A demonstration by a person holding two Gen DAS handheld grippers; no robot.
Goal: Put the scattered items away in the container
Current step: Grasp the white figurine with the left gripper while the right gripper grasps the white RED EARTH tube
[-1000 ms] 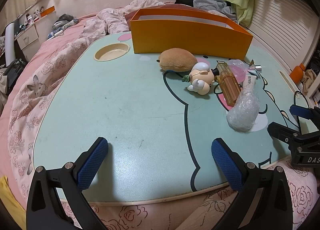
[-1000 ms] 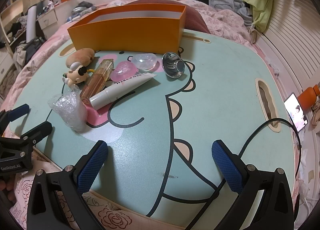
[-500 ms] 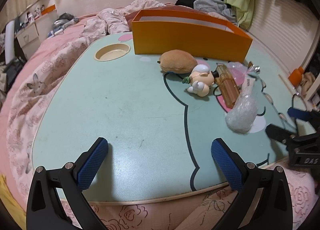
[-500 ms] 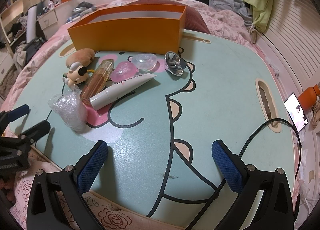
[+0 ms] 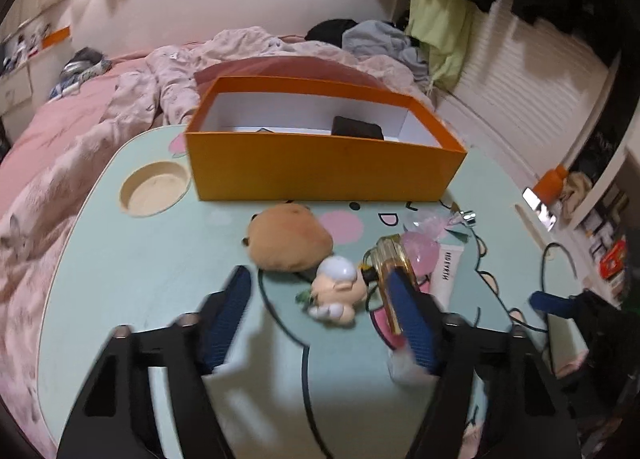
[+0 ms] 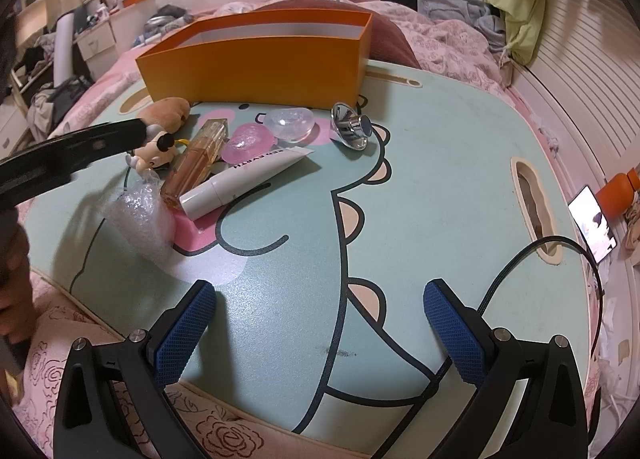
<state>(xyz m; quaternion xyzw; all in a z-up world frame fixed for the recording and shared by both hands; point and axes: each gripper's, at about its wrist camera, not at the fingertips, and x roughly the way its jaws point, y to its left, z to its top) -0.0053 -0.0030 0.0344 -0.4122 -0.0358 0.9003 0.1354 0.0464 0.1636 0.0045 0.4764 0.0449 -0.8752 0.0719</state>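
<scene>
An orange box (image 5: 324, 167) stands at the back of the mint table (image 5: 140, 271); a dark item lies inside. In front lie a brown plush (image 5: 288, 245), a small pig figure (image 5: 338, 291), an amber perfume bottle (image 5: 390, 263), a white tube (image 6: 244, 179), pink and clear pouches (image 6: 248, 141), a chrome knob (image 6: 352, 129) and bubble wrap (image 6: 140, 215). My left gripper (image 5: 320, 315) is open, raised above the table, its fingers either side of the pig figure. It shows at the left of the right wrist view (image 6: 72, 155). My right gripper (image 6: 320, 333) is open and empty near the front edge.
A round cup recess (image 5: 154, 189) sits at the table's back left, a slot (image 6: 534, 211) at its right with a black cable (image 6: 520, 259) through it. Pink bedding surrounds the table. A phone (image 6: 594, 229) and orange bottle (image 6: 620, 195) lie at the right.
My left gripper has risen and moved forward and right, over the pig figure and plush. The box's inside now shows. My right gripper has hardly moved.
</scene>
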